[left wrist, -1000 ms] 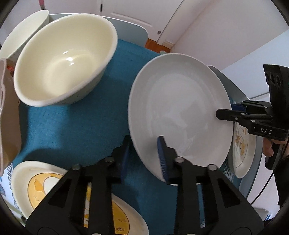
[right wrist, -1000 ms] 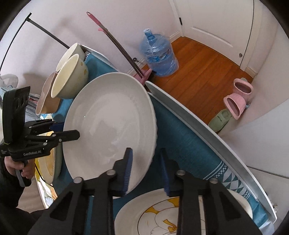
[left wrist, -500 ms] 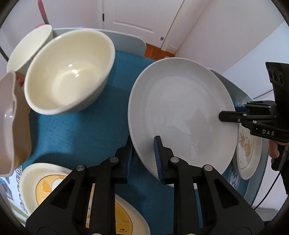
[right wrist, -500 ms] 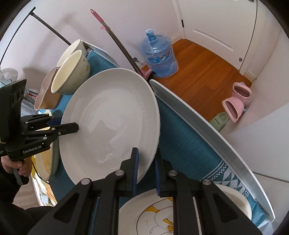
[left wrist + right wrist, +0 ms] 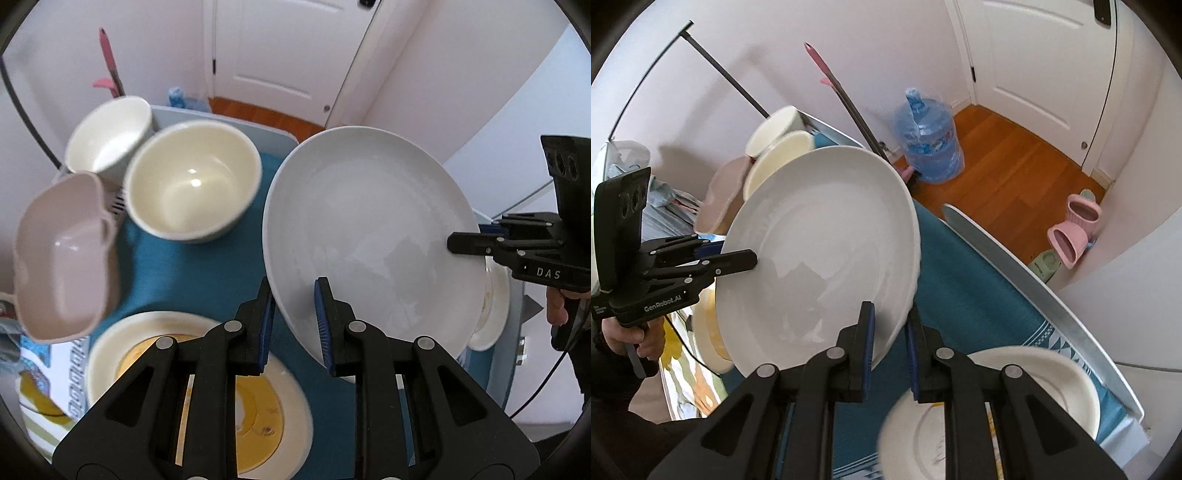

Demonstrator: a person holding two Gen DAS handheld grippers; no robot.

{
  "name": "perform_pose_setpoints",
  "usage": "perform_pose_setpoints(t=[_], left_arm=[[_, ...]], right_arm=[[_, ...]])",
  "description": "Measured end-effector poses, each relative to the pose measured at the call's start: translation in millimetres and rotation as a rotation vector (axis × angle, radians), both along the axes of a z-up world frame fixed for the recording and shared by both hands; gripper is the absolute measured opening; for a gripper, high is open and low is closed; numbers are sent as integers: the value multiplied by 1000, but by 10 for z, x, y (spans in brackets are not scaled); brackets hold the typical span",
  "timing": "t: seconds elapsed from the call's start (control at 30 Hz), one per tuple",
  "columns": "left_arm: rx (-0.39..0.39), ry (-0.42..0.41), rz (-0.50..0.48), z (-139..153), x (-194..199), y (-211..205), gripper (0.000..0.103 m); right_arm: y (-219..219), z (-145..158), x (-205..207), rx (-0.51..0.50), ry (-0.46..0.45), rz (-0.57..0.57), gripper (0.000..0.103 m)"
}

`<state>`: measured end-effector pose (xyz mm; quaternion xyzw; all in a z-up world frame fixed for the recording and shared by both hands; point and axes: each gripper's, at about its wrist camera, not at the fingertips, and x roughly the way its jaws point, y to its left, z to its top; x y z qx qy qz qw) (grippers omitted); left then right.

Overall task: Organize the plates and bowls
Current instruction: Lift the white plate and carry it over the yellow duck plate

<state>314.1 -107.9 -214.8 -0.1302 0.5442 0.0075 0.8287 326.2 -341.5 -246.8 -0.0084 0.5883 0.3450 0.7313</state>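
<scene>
I have the white plate (image 5: 369, 236) pinched at opposite rims by my left gripper (image 5: 293, 325) and right gripper (image 5: 889, 350), tilted above the blue cloth (image 5: 192, 273); it hides most of the duck-print plate (image 5: 495, 295) behind it.

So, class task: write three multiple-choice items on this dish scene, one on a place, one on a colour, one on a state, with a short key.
1. Where is the white plate?
A. Flat on the cloth
B. Lifted between both claws
C. Inside a bowl

2. What colour is the tablecloth?
A. Teal blue
B. Red
C. Yellow

3. How does the right claw stand?
A. Wide open, holding nothing
B. Shut on a bowl
C. Shut on the plate's rim

Key: B, the left claw and right claw pinch opposite edges; A, teal cloth shows beside the cream bowl; C, its pads clamp the rim.
</scene>
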Motion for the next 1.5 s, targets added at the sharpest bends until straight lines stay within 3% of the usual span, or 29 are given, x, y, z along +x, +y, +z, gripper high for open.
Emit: perform_pose_setpoints(t=[0.27,0.5,0.93,1.23,1.5], left_arm=[[-7,-68,-57,477,-472,261,19],[-12,-59,-145,560,-815,599,19],[-35,40,-298,-158,-1198,1079,19],[-33,89,-337,-507,-1142,1100,19],[68,99,-381,-622,-1124,936,19]], right_arm=[[355,435,-457,14,-54,-72,15],[767,483,-966,6,-45,-189,15],[1327,57,-1748,-54,5,-387,15],[1457,-117,-1821,-115,1,-460,15],[1500,-130,-1862,-151,-14,-482,15]])
